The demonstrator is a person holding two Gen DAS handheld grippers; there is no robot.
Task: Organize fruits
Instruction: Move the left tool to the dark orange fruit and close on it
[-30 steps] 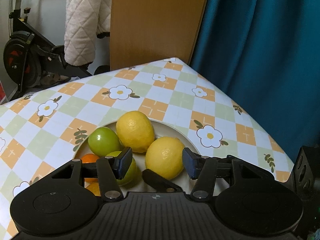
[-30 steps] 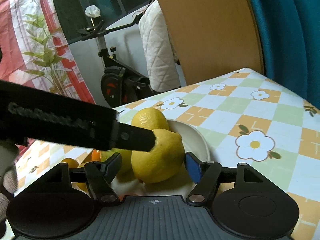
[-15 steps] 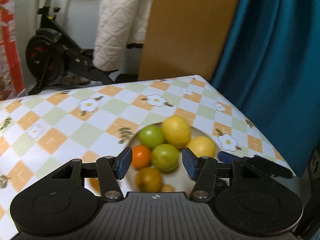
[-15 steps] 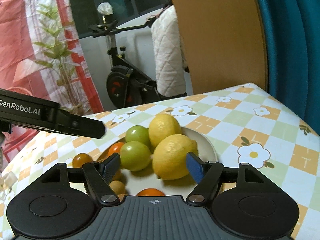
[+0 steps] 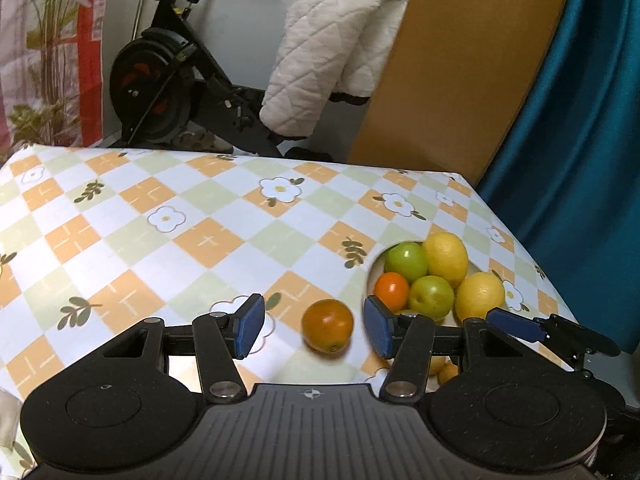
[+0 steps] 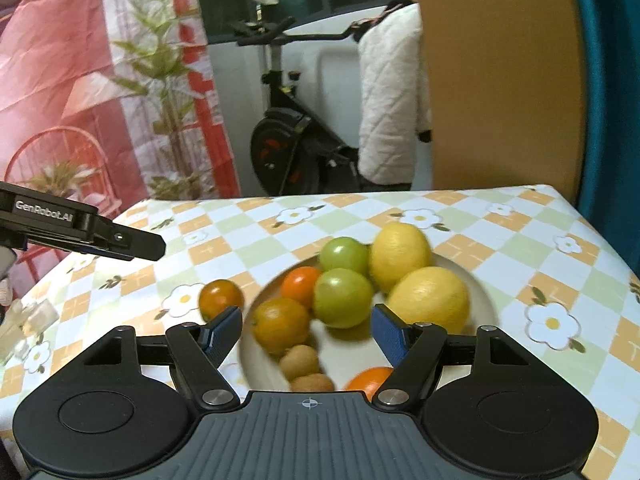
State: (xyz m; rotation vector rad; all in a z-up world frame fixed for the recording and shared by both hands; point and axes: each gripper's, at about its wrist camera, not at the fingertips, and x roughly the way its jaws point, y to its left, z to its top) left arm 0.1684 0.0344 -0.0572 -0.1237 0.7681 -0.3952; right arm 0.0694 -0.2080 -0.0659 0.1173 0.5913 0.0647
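Note:
A white plate (image 6: 487, 292) holds two lemons (image 6: 430, 300), two green fruits (image 6: 343, 298), several oranges (image 6: 280, 326) and small brown fruits (image 6: 299, 360). One loose orange (image 5: 327, 325) lies on the tablecloth left of the plate (image 5: 374, 270). My left gripper (image 5: 313, 330) stands open over that orange, which sits between the blue pads with a gap on each side. My right gripper (image 6: 306, 336) hangs open above the plate's near side, with nothing pressed between its pads. In the right wrist view the loose orange (image 6: 221, 299) shows below the left gripper (image 6: 132, 242).
The table carries a checked flower-print cloth (image 5: 192, 240). Behind its far edge stand an exercise bike (image 5: 160, 92) with a white quilted jacket (image 5: 332, 52) on it, a wooden board (image 5: 460, 72) and a teal curtain (image 5: 580, 140). The right gripper's finger (image 5: 516, 328) reaches in beside the plate.
My left gripper has swung left off the plate and now frames the loose orange. The right gripper has pulled back and risen, so more of the plate shows.

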